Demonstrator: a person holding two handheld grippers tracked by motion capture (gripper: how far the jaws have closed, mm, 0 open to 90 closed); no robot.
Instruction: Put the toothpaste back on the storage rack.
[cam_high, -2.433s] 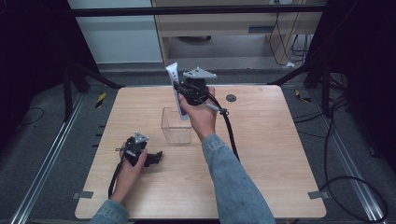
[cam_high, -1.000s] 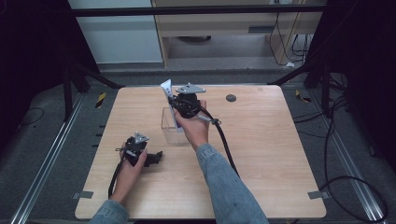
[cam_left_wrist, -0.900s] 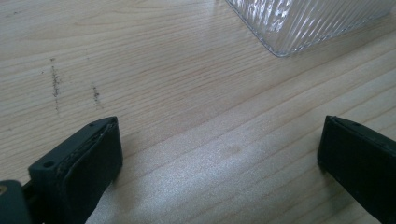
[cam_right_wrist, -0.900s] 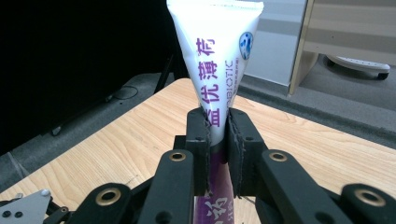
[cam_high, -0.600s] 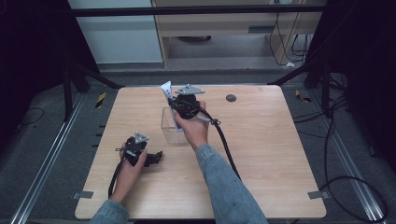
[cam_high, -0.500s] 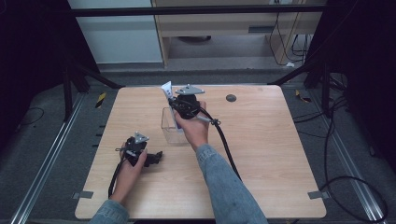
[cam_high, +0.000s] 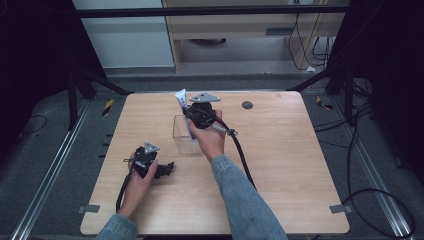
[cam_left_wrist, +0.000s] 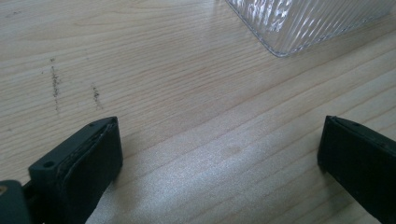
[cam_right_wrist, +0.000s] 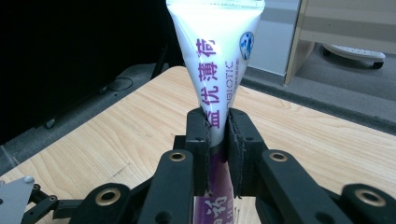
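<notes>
My right gripper (cam_high: 188, 111) is shut on a white tube with purple lettering (cam_high: 181, 98), holding it upright over the clear ribbed plastic box (cam_high: 181, 134) at the table's middle. In the right gripper view the tube (cam_right_wrist: 215, 70) rises between the two black jaws of the right gripper (cam_right_wrist: 216, 128), crimped end up. My left gripper (cam_high: 167, 167) rests low on the table at the front left, open. In the left gripper view its jaws stand wide apart over bare wood, left gripper (cam_left_wrist: 219, 154), with a corner of the clear box (cam_left_wrist: 308, 21) at the top.
A small dark round object (cam_high: 247, 105) lies on the wooden table (cam_high: 280, 150) at the back right. Black cables trail from both grippers toward the front edge. Dark frame legs and a pale cabinet stand beyond the far edge.
My right gripper has come down and toward me with the tube, from above the box's far side to just over the box. The left gripper has not moved.
</notes>
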